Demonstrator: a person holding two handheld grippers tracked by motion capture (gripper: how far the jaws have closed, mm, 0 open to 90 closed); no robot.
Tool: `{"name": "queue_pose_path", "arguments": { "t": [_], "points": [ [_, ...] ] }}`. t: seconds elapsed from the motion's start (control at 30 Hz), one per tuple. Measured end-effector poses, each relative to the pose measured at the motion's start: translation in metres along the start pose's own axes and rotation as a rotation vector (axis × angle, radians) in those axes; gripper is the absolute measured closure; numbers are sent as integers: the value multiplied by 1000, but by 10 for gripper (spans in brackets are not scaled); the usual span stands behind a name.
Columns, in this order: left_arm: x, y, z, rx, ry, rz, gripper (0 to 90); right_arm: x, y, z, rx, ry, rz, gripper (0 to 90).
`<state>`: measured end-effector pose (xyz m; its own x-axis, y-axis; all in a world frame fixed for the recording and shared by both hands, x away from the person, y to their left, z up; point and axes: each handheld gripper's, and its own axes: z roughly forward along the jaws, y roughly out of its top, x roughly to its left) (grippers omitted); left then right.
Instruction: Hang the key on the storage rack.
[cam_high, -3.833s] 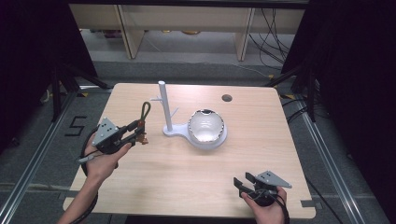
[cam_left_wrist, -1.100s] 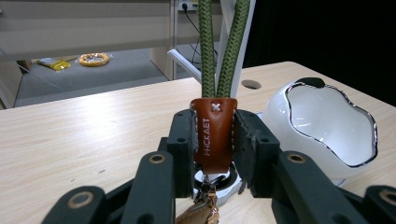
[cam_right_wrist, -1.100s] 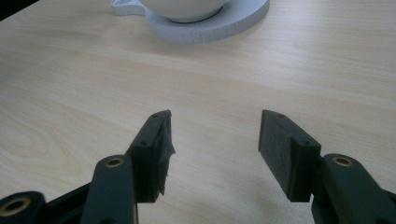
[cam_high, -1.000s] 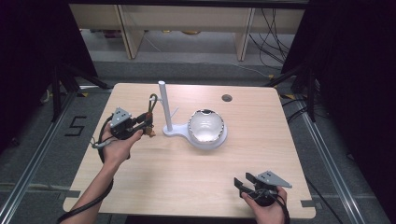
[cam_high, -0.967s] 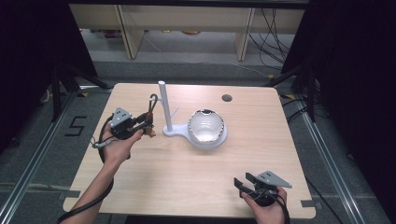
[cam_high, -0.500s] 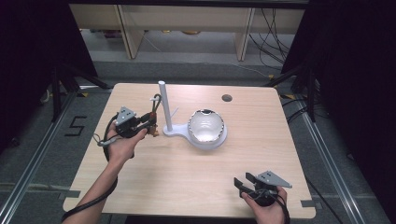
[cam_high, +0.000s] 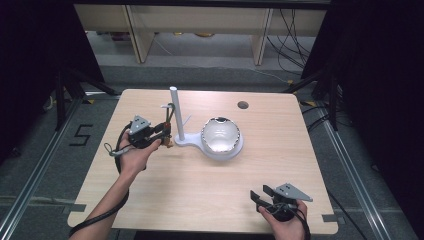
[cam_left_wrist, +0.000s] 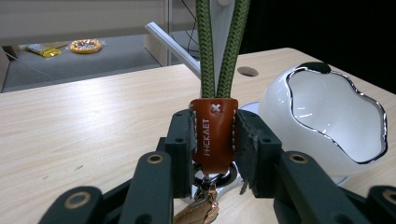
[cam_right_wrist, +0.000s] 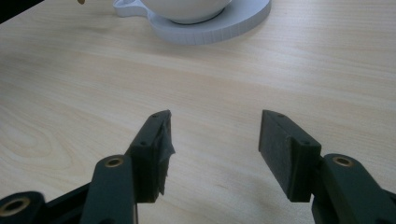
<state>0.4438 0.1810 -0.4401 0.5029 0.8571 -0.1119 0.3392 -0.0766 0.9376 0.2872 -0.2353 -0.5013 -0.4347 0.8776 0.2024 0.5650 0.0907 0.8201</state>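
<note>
On the pale wooden table (cam_high: 200, 190), the landmark is the white stand (cam_high: 176, 116), an upright post with short side pegs rising from a flat base that also carries a glossy white bowl (cam_high: 220, 136) with a silver rim just to its right. Beside the post on its left, the left gripper (cam_high: 166, 131) pinches a keychain strap: its two black pads sit against the brown leather tab (cam_left_wrist: 214, 131), and the jaws have just been easing apart a little while the tab is between them, so the hold looks to be loosening. Above the tab, the doubled green cord (cam_left_wrist: 223, 46) runs straight up in front of the post, its loop apparently over a peg, though the top is cut off in the left gripper view. Below the tab hang a metal ring and a small coppery charm. Well away from the stand, at the near right table edge, the right gripper (cam_high: 260, 196) rests with jaws spread wide and nothing between them. My reading is that the hanging step is nearly finished; next comes a full release and a gentle backward pull-out, without dragging the loop off its peg.
</note>
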Motion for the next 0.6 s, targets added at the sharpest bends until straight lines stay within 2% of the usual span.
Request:
{"name": "queue_pose_path", "arguments": {
  "t": [0.2, 0.3, 0.5, 0.6],
  "points": [
    [0, -1, 0, 14, -10, 19, 653, 0, 0, 0, 8, -12, -14, 450],
    [-2, 0, -1, 25, -13, 23, 636, 1, 0, -1, 13, -5, -2, 450],
    [-4, 0, -6, 26, -8, 37, 612, 0, 0, 0, -2, 3, 1, 449],
    [-3, 0, -11, 10, -8, 37, 603, 0, 0, -1, 2, -13, 0, 448]
  ]
}}
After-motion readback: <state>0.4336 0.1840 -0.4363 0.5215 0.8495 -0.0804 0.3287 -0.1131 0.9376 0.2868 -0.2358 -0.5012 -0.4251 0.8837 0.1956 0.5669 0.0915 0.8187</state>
